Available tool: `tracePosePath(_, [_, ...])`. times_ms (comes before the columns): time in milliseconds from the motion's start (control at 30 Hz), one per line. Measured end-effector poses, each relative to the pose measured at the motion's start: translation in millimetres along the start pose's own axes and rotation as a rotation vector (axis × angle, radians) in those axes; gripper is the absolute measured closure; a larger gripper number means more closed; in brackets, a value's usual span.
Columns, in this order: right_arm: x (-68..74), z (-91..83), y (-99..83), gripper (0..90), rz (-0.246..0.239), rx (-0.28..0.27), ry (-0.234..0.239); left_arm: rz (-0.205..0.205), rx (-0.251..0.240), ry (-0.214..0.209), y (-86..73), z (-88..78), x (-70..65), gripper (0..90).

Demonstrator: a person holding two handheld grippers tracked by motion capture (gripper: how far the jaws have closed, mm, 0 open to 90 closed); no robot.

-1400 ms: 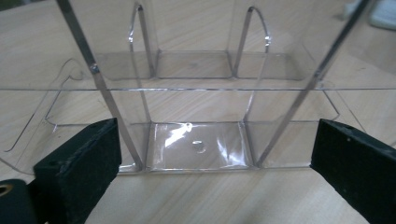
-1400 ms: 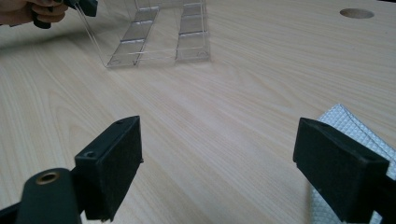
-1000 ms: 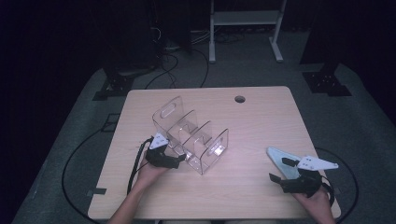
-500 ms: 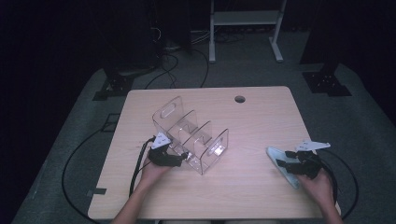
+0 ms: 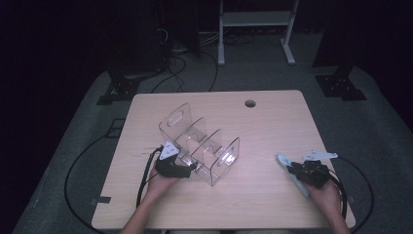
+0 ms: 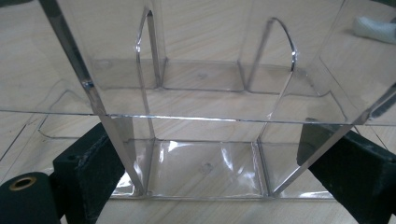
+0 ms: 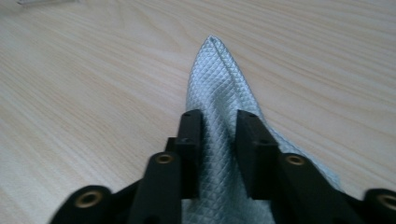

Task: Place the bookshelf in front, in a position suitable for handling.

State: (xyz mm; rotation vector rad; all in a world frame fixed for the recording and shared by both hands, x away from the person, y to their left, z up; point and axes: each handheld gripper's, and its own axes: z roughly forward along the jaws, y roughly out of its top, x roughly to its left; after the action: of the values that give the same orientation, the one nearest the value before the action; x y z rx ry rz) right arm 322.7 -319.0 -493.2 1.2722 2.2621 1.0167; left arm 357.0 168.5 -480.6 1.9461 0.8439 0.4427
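table (image 5: 263,122) – one, light wood | clear organizer (image 5: 200,146) – one, three dividers counted, left of centre | pale blue cloth (image 7: 219,93) – one, flat near right edge | left gripper (image 5: 190,169) – jaws wide, straddling organizer's near end | right gripper (image 7: 219,135) – jaws just closed, pinching cloth fold

right gripper (image 5: 303,170) dropped from above the table edge onto pale blue quilted cloth (image 7: 219,98), jaws just closing, now pinching a raised fold of it, grey top plate swung from flat-wide to narrow, hand shifted slightly inward
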Motion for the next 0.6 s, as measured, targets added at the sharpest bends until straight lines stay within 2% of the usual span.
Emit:
tracePosePath(67, [-2.5,-0.7,0.5,82.5,0.054,0.002,0.019,-0.002,-0.001,0.000,-0.3,-0.2,-0.5,7.2])
tracePosePath(167, [-4.2,-1.4,1.1,84.1,0.078,0.003,0.034,-0.001,0.000,0.002,-0.6,-0.9,-1.3,7.2])
tracePosePath(267, [-1.5,-1.9,2.7,84.8,0.104,0.003,0.081,-0.003,-0.001,0.003,-0.6,-1.0,-2.2,7.2])
tracePosePath(333, [6.5,-1.7,6.8,84.9,0.087,-0.008,0.100,-0.003,0.001,0.005,-0.5,-1.0,-2.8,7.2])
tracePosePath(433, [22.2,-2.8,18.6,84.9,0.055,-0.055,0.149,-0.002,0.005,0.007,-0.2,-1.3,-3.5,7.2])
tracePosePath(600, [53.5,-2.2,43.9,84.9,-0.025,-0.119,0.209,-0.006,0.008,0.007,0.2,-1.2,-5.6,7.2])
